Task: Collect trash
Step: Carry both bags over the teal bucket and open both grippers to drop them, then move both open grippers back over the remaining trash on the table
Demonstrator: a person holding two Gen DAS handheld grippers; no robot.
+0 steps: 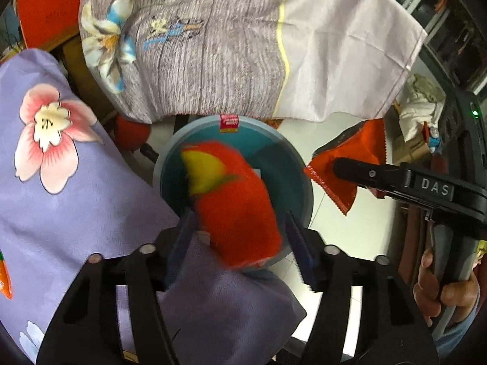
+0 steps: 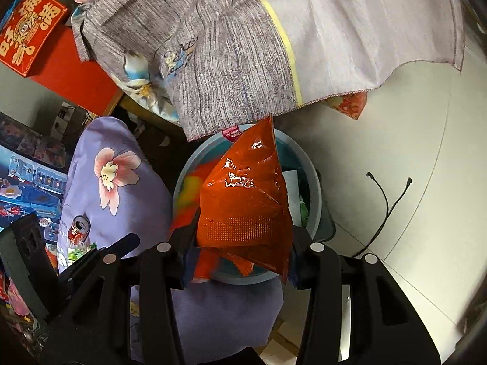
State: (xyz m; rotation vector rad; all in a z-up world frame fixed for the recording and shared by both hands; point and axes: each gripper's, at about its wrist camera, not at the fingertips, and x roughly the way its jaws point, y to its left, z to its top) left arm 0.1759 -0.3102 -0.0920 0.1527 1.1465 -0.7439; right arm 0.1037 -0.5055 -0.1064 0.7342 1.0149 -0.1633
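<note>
The left gripper (image 1: 240,237) hangs over a round blue bin (image 1: 299,164) standing on pale floor tiles (image 1: 359,234), its jaws spread apart. Between them, blurred, is a red and yellow snack bag (image 1: 234,200); the right finger stands clear of it, and the blur hides whether the left finger touches its edge. The bag lies over the bin's opening, its yellow patch toward the far left and its red body reaching the bin's near rim. A small pink label (image 1: 229,123) sits on the far rim. To the right, the right gripper (image 2: 242,249) is pinching an orange-red foil wrapper (image 2: 243,200): the fingers press on the wrapper's near sealed edge from both sides, and the wrapper rises from there to a point directed at the far rim. In the right wrist view it hangs directly above the bin (image 2: 316,200), with the blurred bag (image 2: 188,194) showing beneath it on the left. A hand (image 1: 441,289) grips that gripper's handle at the near right. A purple floral cushion (image 1: 61,182) lies just left of the bin, and a grey-lilac patterned cloth (image 1: 243,45) hangs over its far side. A drink can (image 2: 79,226) rests on the cushion, and a black cable (image 2: 383,210) lies on the floor to the right.
</note>
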